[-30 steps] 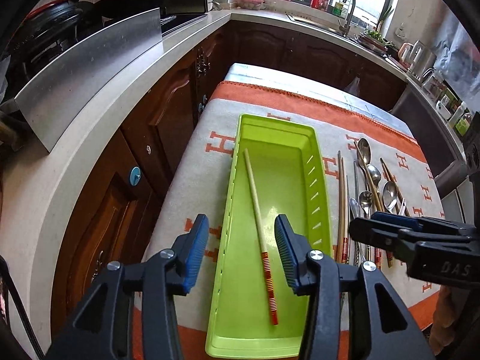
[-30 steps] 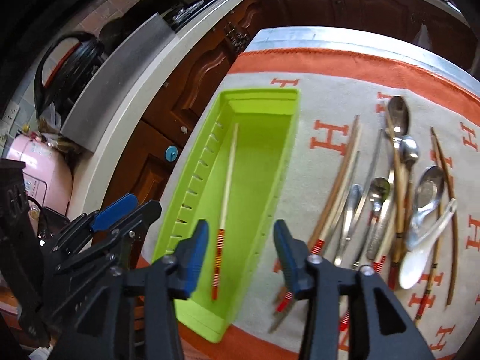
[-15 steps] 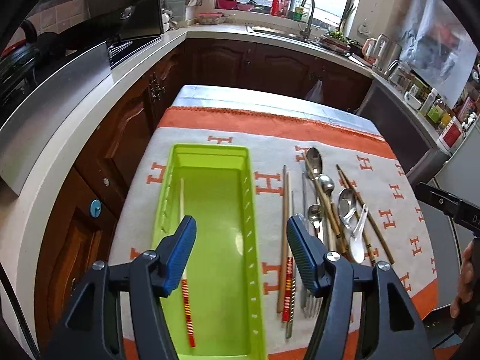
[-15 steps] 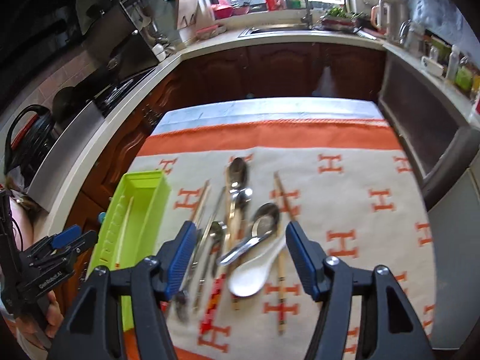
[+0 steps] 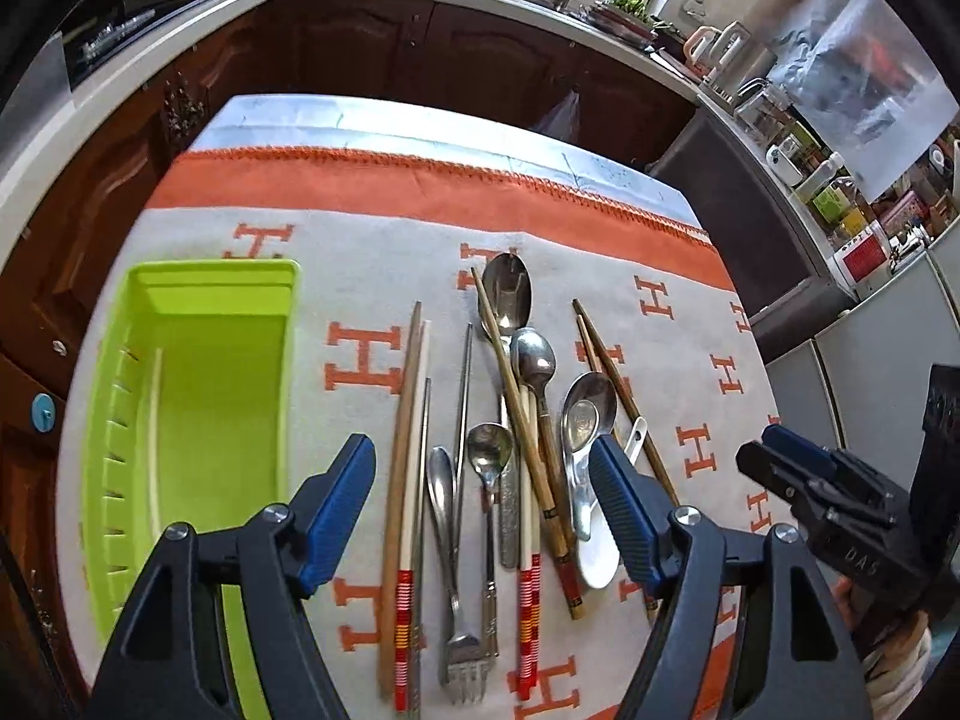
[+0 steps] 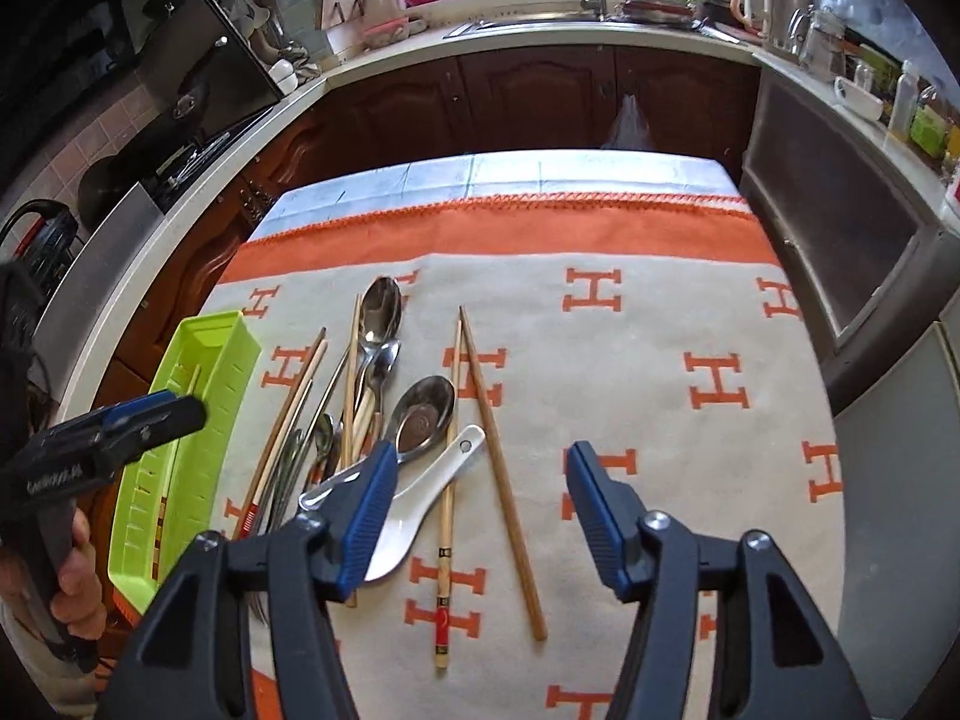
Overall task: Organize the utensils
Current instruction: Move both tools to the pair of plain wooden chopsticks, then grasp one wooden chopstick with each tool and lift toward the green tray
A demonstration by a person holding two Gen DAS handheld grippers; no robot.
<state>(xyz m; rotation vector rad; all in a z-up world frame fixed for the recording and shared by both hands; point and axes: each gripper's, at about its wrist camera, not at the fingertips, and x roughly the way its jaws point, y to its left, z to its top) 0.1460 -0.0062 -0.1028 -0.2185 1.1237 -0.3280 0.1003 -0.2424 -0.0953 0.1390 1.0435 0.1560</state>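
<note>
A lime green tray point(image 5: 198, 276) lies at the left of the cloth with one red-banded chopstick point(image 5: 155, 420) inside. To its right lies a loose pile of utensils: metal spoons point(image 5: 507, 294), a fork point(image 5: 462, 660) and several chopsticks point(image 5: 408, 420). My left gripper point(image 5: 480, 480) hovers above the pile, its jaws opening, nothing gripped. My right gripper point(image 6: 480, 474) hangs over a brown chopstick point(image 6: 504, 480) beside a white ceramic spoon point(image 6: 420, 498). Its jaws are closing, and the pads touch nothing.
An orange and grey cloth point(image 6: 690, 450) with H marks covers the table. Dark wooden cabinets and a white counter point(image 6: 540, 30) run round the back and left. A hand point(image 6: 75, 576) holds the left gripper near the tray's front corner.
Both grippers have swung right, from over the green tray to over the loose utensils. The left jaws stand wider than before. The chopstick in the tray has not moved.
</note>
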